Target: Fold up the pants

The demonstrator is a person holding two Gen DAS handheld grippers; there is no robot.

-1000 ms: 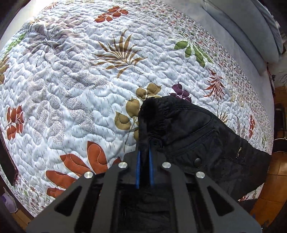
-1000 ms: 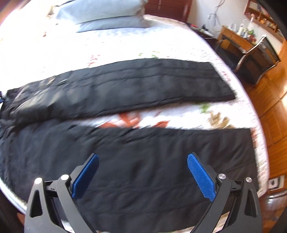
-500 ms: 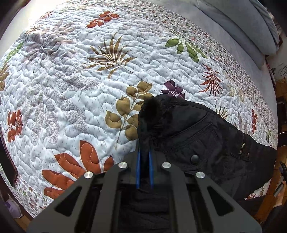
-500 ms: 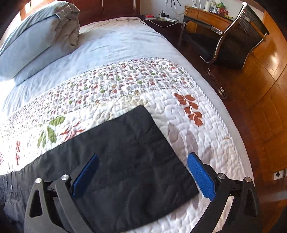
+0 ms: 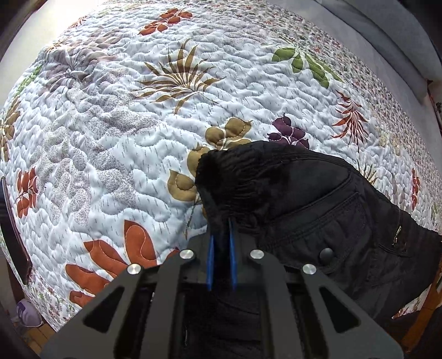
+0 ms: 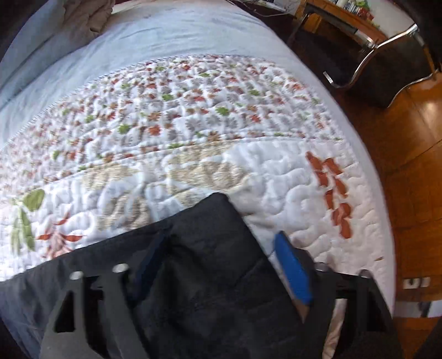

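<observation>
Black pants (image 5: 317, 198) lie on the floral quilt (image 5: 116, 143); their waistband, a pocket and a snap button show in the left wrist view. My left gripper (image 5: 221, 229) points down at the waistband corner and is shut on that fabric, which bunches up between the blue pads. In the right wrist view the hem end of a pant leg (image 6: 210, 276) lies near the bed's edge. My right gripper (image 6: 221, 240) straddles that end. Its jaws are closing with the fabric between them, and the right blue pad (image 6: 292, 270) sits at the cloth's side edge.
The quilt (image 6: 193, 116) gives way to a pale blue sheet (image 6: 152, 36) and pillows (image 6: 83, 16) at the back. The bed's edge runs down the right. Beyond it are a wooden floor (image 6: 408, 171), a chrome-framed chair (image 6: 386, 55) and a desk.
The right gripper swept from above both legs to the far hem end, dropped lower, and its jaws narrowed around the cloth. The left gripper kept its grip on the waistband and barely shifted.
</observation>
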